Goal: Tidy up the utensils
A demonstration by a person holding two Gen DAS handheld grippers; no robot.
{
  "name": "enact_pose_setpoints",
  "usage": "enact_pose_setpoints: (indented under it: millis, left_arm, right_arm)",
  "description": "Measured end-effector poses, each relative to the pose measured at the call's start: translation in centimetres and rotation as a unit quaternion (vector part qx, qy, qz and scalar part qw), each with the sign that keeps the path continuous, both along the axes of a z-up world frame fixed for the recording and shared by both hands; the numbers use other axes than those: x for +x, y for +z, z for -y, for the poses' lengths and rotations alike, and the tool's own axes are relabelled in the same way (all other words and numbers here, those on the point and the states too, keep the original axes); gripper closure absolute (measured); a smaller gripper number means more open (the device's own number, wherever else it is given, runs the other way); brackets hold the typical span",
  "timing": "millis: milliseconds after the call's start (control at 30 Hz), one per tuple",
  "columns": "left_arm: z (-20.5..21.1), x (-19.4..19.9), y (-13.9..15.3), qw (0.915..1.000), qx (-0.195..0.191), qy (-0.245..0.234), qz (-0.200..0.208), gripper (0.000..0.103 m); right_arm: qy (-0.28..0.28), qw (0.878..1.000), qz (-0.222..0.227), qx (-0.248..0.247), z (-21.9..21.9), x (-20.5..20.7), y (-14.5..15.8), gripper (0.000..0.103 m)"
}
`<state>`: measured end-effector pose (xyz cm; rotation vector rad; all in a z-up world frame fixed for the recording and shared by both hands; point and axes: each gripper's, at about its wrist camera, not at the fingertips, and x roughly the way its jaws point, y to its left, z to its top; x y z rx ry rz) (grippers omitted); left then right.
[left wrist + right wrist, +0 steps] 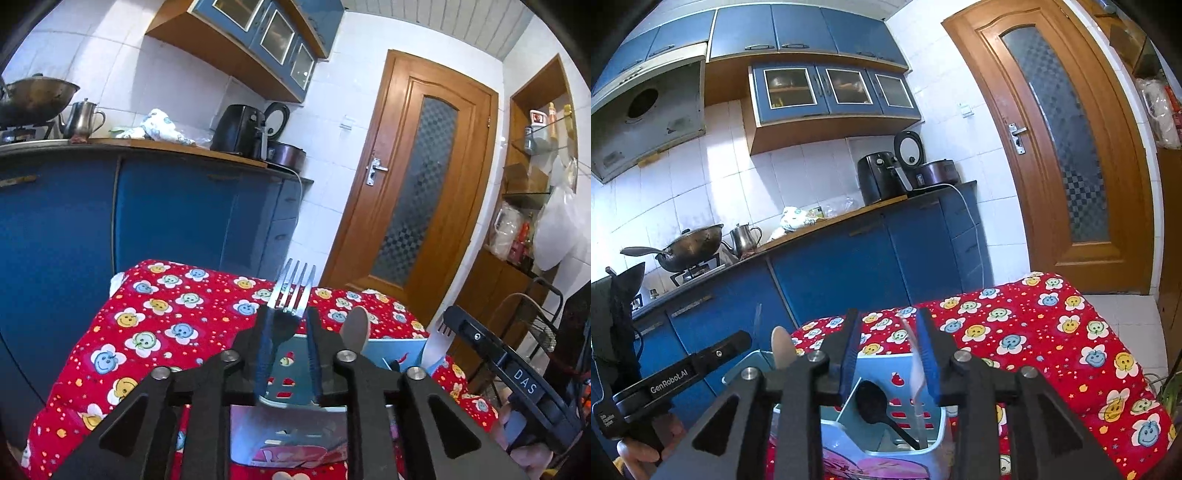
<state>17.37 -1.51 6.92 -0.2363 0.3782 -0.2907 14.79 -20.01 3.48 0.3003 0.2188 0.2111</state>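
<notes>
Both grippers hover over a blue caddy (886, 435) on a red flowered cloth (1052, 332). We read the step as release: utensils are being dropped into the caddy's compartments.

Left gripper (286, 354): its jaws stand slightly apart, the metal fork (291, 288) upright between them with its tines above the fingertips and its handle down in the caddy. We cannot tell whether the pads still touch it.

Right gripper (890, 354): its jaws likewise stand slightly apart, with a clear plastic utensil (916, 369) between them, leaning near one pad. A black spoon (873, 402) lies tilted in the compartment below; a wooden spoon (781, 347) rises from the compartment beside it.

Next, we judge, each gripper should lift straight up, clear of the handles, without tipping the caddy.

Behind the caddy: blue cabinets (831, 266), a counter with a wok (690, 247), a kettle (744, 234) and an air fryer (881, 181), and a wooden door (1067, 147).
</notes>
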Motion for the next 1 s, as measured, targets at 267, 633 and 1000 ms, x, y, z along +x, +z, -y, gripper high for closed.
enact_pose_setpoints:
  millis: [267, 633, 1000]
  left_arm:
    - [0.3, -1.0, 1.0, 0.9999, 0.009, 0.004, 0.004, 0.072]
    - [-0.8, -3.7, 3.0, 0.9996, 0.016, 0.022, -0.006, 0.072]
    - [-1.7, -7.3, 3.8, 0.9992, 0.02, 0.021, -0.029, 0.072]
  right_arm:
    - [-0.013, 1.0, -0.006, 0.013, 0.3, -0.5, 0.4, 0.066]
    - [-0.014, 0.999, -0.047, 0.012, 0.2, -2.9, 2.8, 0.063]
    - [-0.003, 0.999, -0.054, -0.007, -0.9, -7.8, 4.9, 0.06]
